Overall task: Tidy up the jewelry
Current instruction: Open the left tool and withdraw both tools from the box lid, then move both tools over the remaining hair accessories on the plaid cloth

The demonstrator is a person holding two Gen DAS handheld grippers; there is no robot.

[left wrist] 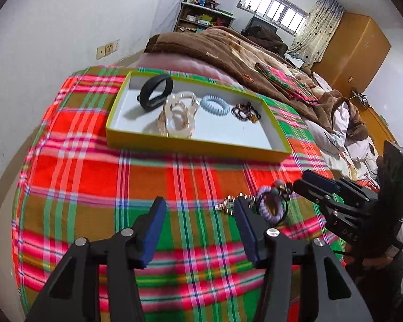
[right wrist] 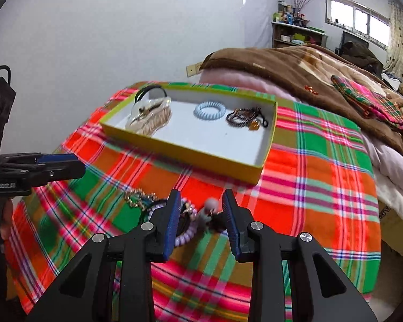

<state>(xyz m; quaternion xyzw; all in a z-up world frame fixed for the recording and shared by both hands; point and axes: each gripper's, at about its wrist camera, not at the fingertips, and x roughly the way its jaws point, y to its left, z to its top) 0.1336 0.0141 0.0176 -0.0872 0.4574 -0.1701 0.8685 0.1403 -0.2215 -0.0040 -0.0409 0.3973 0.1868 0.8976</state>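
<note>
A yellow-green tray (left wrist: 198,142) (right wrist: 185,155) lies on the plaid cloth. It holds a black band (left wrist: 155,91), clear bangles (left wrist: 178,115) (right wrist: 150,115), a light blue coil tie (left wrist: 215,104) (right wrist: 209,110) and dark beads (left wrist: 245,111) (right wrist: 245,118). Loose pieces lie nearer: a purple coil tie (left wrist: 268,206) (right wrist: 186,234), a gold brooch (left wrist: 229,204) (right wrist: 137,198) and a grey charm (right wrist: 209,209). My left gripper (left wrist: 198,228) is open and empty beside them. My right gripper (right wrist: 201,225) (left wrist: 317,187) is open with its fingers astride the charm.
The plaid cloth (left wrist: 94,177) (right wrist: 322,166) covers the bed's foot. A brown blanket (left wrist: 228,51) (right wrist: 295,67) and folded plaid fabric (right wrist: 370,99) lie beyond the tray. A white wall stands on the left, shelves (left wrist: 201,16) and a wooden wardrobe (left wrist: 357,48) at the far end.
</note>
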